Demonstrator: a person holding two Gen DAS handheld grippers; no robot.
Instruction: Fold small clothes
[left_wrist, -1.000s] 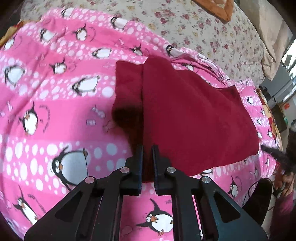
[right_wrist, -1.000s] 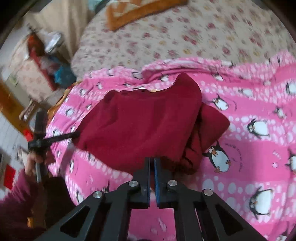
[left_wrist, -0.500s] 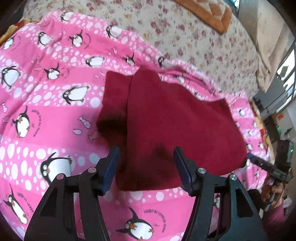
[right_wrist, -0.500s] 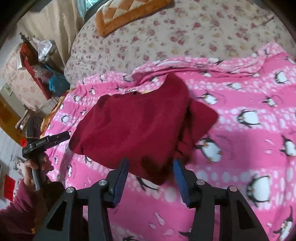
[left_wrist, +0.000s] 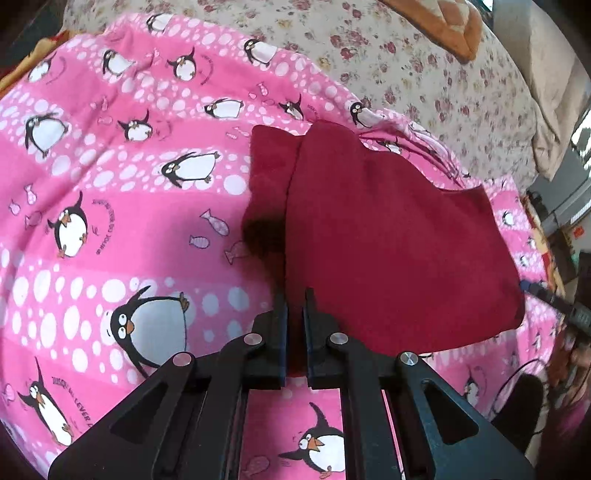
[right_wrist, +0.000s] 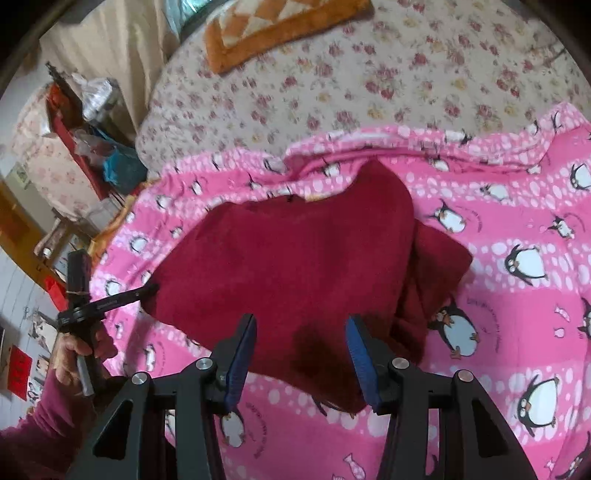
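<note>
Lying spread on the pink penguin blanket (left_wrist: 122, 236), the dark red garment (left_wrist: 388, 240) is sitting w/ one layer folded over another, a narrower strip of the lower layer showing along its left side in the left wrist view. Left gripper (left_wrist: 294, 299) is clamping the garment's near edge; its jaws have just been closing, and the red cloth is pinched betw. them. Off the garment's right edge in that view, the other tool is showing only in part.

From the right wrist view, a hand (right_wrist: 74, 354) in a dark red sleeve is holding the left tool just off the garment's (right_wrist: 295, 258) left corner. Right gripper (right_wrist: 301, 325) is hovering over the garment's near edge w/ jaws parted, blue pads (right_wrist: 243, 354) standing apart from the cloth, gripping nothing. Beyond the garment's far edge, the floral bedspread (right_wrist: 406, 66) is carrying an orange cushion (right_wrist: 280, 26).
</note>
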